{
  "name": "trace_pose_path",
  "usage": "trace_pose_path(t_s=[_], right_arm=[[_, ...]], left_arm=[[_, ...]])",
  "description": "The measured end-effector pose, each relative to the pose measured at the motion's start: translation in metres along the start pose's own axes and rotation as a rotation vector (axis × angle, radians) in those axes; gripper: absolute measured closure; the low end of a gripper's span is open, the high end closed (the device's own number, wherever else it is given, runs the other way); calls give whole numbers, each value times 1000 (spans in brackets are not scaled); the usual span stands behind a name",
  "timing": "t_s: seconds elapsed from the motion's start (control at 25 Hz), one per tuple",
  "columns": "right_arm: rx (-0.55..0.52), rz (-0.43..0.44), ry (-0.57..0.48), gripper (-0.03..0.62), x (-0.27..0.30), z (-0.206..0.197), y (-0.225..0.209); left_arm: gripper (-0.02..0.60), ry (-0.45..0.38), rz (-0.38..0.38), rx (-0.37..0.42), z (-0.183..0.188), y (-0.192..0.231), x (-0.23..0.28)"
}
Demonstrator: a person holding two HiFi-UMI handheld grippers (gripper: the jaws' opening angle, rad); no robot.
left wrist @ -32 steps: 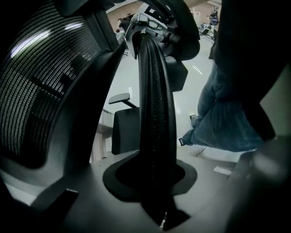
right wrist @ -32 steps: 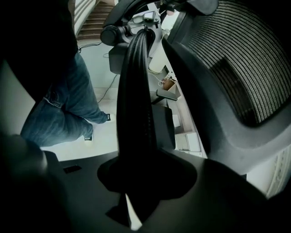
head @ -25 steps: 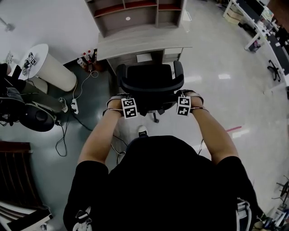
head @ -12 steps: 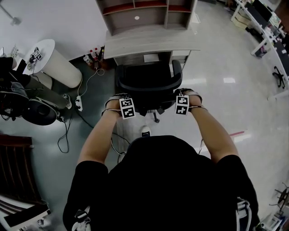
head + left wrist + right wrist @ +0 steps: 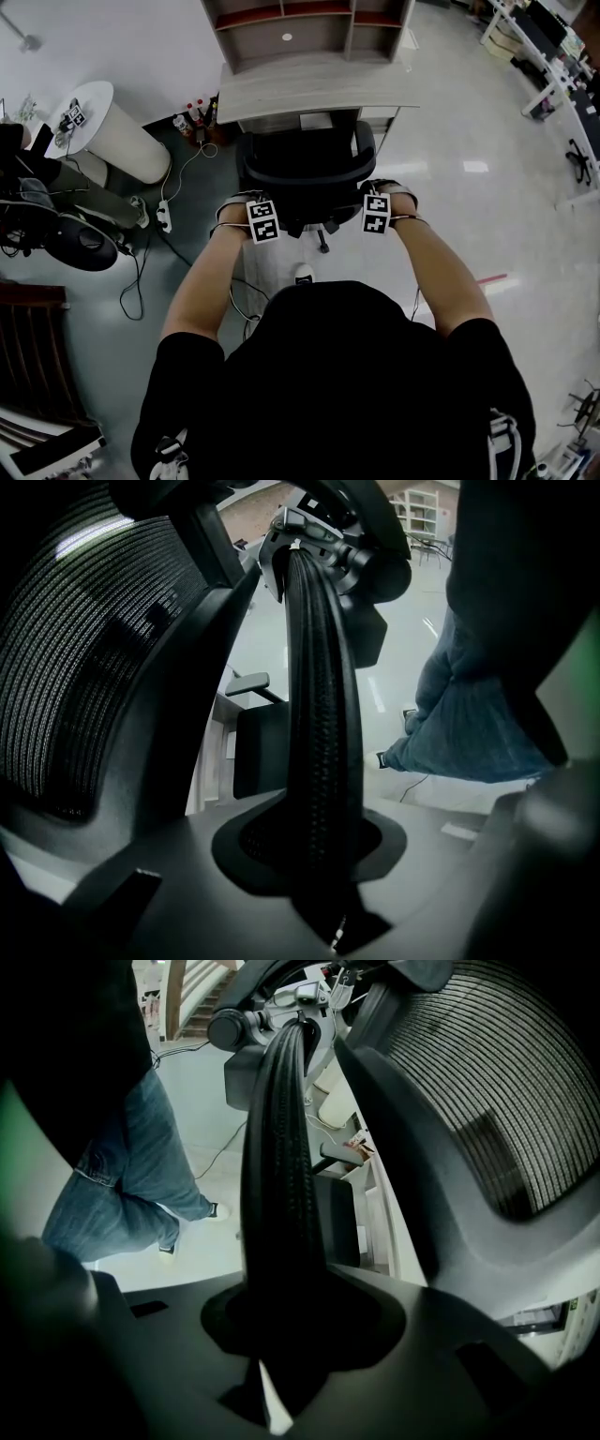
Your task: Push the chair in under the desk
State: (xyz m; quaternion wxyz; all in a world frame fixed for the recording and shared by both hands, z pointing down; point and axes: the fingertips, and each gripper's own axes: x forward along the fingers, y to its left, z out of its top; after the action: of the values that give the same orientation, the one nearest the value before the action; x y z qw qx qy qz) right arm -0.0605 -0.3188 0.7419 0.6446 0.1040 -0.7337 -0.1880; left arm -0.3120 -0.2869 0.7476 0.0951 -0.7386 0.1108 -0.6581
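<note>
A black mesh office chair (image 5: 305, 169) stands facing the light wooden desk (image 5: 309, 89), its seat front at the desk's edge. My left gripper (image 5: 259, 212) is shut on the left rim of the backrest, and my right gripper (image 5: 375, 204) is shut on the right rim. In the left gripper view the ribbed black rim (image 5: 319, 714) runs up between the jaws, with the mesh (image 5: 84, 667) to its left. In the right gripper view the rim (image 5: 281, 1194) sits between the jaws, with the mesh (image 5: 497, 1082) to its right. The chair hides both sets of fingertips in the head view.
A shelf unit (image 5: 309, 28) sits on the desk. Left of the desk are bottles (image 5: 192, 120), a white round bin (image 5: 112, 141), a power strip with cables (image 5: 164, 216) and black equipment (image 5: 56, 225). A dark wooden chair (image 5: 37, 375) stands at the bottom left.
The chair and both grippers have moved forward toward the desk, and I have stepped after them. Both grips on the backrest are unchanged.
</note>
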Motion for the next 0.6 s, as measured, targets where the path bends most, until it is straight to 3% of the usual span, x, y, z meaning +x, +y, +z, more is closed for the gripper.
trace_pose_path(t_s=[0.6], right_arm=[[7, -13, 0, 479, 26, 2, -53]], left_arm=[[486, 2, 21, 3, -10, 56, 17]])
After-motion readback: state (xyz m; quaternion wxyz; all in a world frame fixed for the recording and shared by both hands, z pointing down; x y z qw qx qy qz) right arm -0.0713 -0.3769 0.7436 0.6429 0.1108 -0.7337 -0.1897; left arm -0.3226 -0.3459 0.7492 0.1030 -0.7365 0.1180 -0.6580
